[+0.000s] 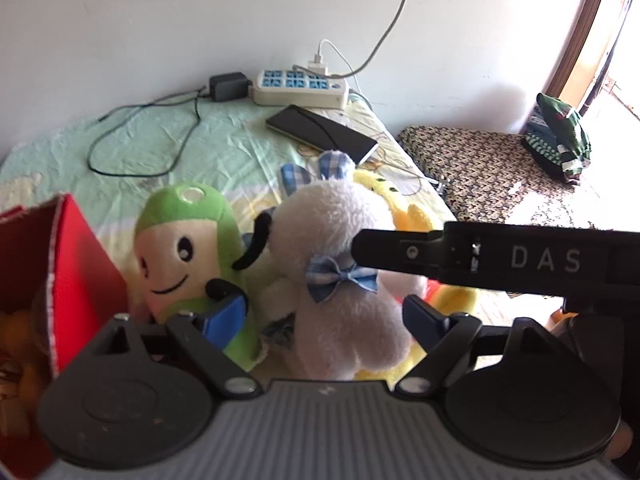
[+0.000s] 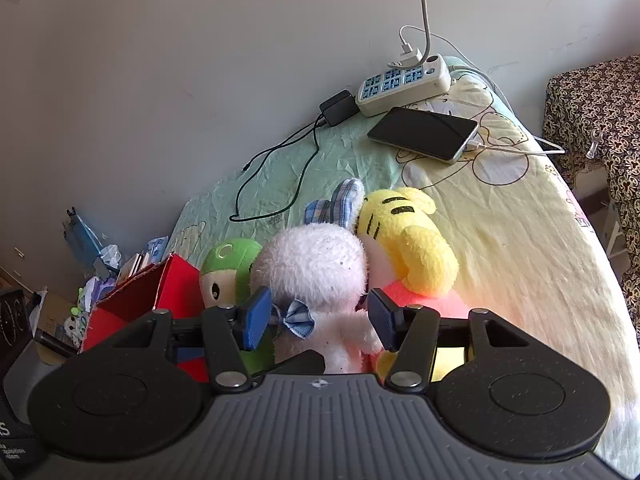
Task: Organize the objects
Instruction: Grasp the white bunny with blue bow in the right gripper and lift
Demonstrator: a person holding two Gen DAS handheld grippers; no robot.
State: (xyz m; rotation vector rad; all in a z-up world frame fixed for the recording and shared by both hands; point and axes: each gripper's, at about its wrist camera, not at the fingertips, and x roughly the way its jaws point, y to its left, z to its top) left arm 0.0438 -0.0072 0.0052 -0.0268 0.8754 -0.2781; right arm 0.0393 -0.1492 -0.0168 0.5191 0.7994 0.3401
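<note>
Left wrist view: a bed under a pale green and yellow sheet carries three plush toys standing close together beside a red box. The white rabbit stands in the middle, the green toy touching its left side and the yellow toy behind its right. The left gripper has its jaws spread, one on each side of the rabbit's body, without pressing it. Right wrist view: the right gripper likewise stands with jaws apart, flanking the rabbit at its blue bow. Near the wall lie a power strip, a phone and a black adapter.
</note>
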